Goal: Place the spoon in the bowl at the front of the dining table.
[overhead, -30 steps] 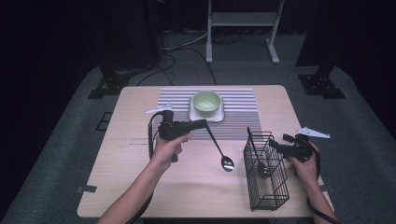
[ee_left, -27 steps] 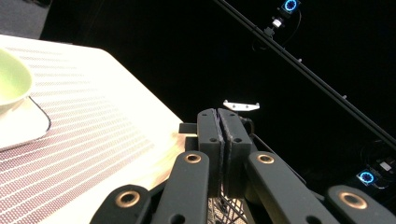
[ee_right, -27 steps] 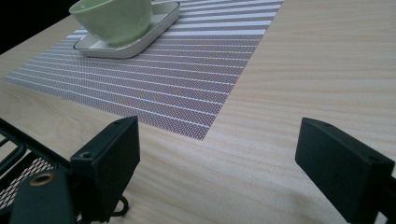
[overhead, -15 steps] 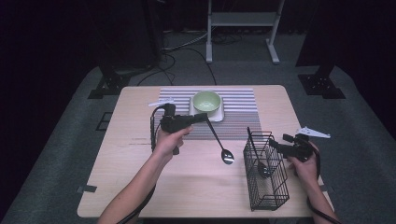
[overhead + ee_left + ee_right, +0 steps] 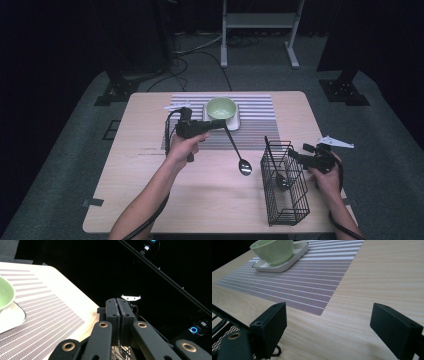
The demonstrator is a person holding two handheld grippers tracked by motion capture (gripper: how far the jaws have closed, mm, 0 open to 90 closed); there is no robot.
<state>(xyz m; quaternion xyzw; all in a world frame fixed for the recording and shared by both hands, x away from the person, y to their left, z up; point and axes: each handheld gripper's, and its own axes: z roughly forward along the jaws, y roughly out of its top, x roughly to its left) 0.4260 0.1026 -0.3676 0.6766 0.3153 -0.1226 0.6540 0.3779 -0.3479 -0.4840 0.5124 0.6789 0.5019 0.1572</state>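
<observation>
Near the middle of the wooden table [image 5: 150, 200], the left gripper [image 5: 220, 123] is held level above the striped placemat [image 5: 260, 107], its 2 jaws pressed flat together on the handle end of a long dark spoon [image 5: 235, 147]. The spoon hangs slanting down from the jaws, its shiny bowl low over the bare wood just past the placemat's near edge, beside the black wire basket [image 5: 285, 200]. I cannot tell whether the spoon's bowl touches the wood. That basket stands upright at the near right corner of the table, with another dark utensil [image 5: 283, 181] inside it. The right gripper [image 5: 295, 156] is at the basket's right side, close by its top rim, and its 2 jaws stand wide apart with nothing between them. On the placement's far side, toward the far edge of the table, a pale green bowl [image 5: 221, 108] sits on a white square tray [image 5: 235, 124]. From the right gripper view the bowl [image 5: 274, 251] and tray [image 5: 297, 253] lie well apart from the open jaws.
</observation>
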